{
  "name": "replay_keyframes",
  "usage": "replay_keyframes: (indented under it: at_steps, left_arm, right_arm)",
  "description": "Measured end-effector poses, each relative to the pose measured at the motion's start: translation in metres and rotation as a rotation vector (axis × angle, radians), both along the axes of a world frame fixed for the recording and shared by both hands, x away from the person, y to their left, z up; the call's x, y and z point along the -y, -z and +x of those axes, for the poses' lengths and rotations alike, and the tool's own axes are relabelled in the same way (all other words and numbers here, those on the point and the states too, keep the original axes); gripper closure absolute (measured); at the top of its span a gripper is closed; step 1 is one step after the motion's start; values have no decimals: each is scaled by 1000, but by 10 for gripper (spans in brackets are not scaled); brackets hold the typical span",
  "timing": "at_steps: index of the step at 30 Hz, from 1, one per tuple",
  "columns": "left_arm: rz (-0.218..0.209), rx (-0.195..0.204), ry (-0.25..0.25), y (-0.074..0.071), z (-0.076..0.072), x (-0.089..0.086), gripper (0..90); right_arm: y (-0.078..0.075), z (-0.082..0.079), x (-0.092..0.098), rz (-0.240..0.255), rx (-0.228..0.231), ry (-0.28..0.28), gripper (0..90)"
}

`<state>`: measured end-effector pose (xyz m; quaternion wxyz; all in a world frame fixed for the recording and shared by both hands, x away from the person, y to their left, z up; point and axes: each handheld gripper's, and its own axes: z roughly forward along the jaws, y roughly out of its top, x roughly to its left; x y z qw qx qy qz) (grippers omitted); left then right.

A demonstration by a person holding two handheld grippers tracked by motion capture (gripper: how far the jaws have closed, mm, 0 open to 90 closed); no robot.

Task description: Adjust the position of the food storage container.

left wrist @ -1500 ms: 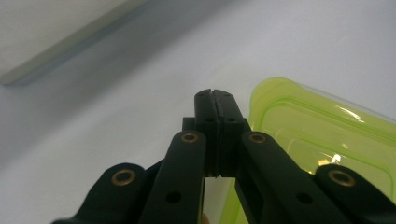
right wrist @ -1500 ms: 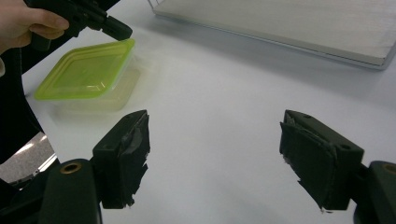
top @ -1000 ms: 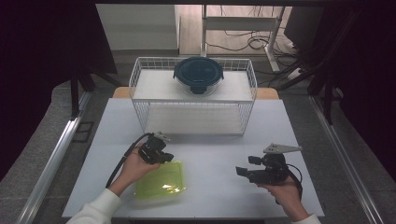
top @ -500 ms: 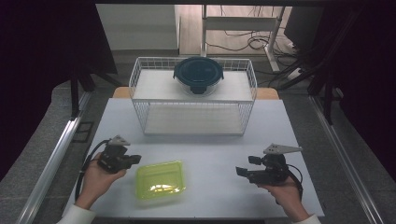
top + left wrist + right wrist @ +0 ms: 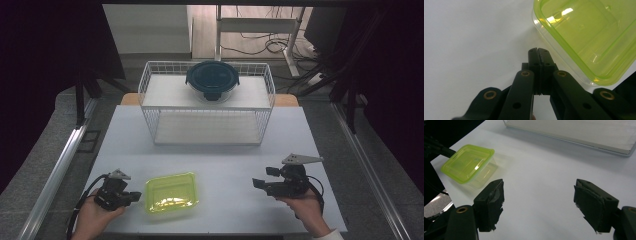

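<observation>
The yellow-green container [image 5: 171, 192] sits lower left on the bench [image 5: 225, 165]. Left gripper [image 5: 131, 196], fingers closed on nothing, waits beside it; open them before approaching squarely. Right gripper [image 5: 259, 184] stands open.

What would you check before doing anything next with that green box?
1. Green box flat on the table, lid on: ok.
2. Left gripper free of the box: ok, shut and empty just beside its edge.
3. Right gripper ready to grasp: ok, jaws wide open, nothing between them.
4. Path between right gripper and box: ok, bare table.
5. Wire basket room: cannot tell; a dark round container sits on top.
</observation>
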<state>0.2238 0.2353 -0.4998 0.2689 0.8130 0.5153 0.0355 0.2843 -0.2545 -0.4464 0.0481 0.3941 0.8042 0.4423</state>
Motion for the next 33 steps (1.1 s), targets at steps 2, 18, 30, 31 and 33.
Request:
replay_keyframes:
  at_steps: [2,18,30,31,33]
  left_arm:
    - [3,-17,11,4,0,4,900]
    - [28,-23,102,6,18,39,900]
    - [32,-24,211,4,39,80,900]
    - [39,-26,226,3,40,84,900]
    - [40,-20,247,3,42,90,900]
  right_arm:
    - [0,0,0,-2,0,-1,241]
    - [1,1,2,17,-19,6,241]
    - [4,1,1,7,-22,9,241]
    - [4,1,1,7,-23,10,240]
    - [5,1,1,6,-25,11,240]
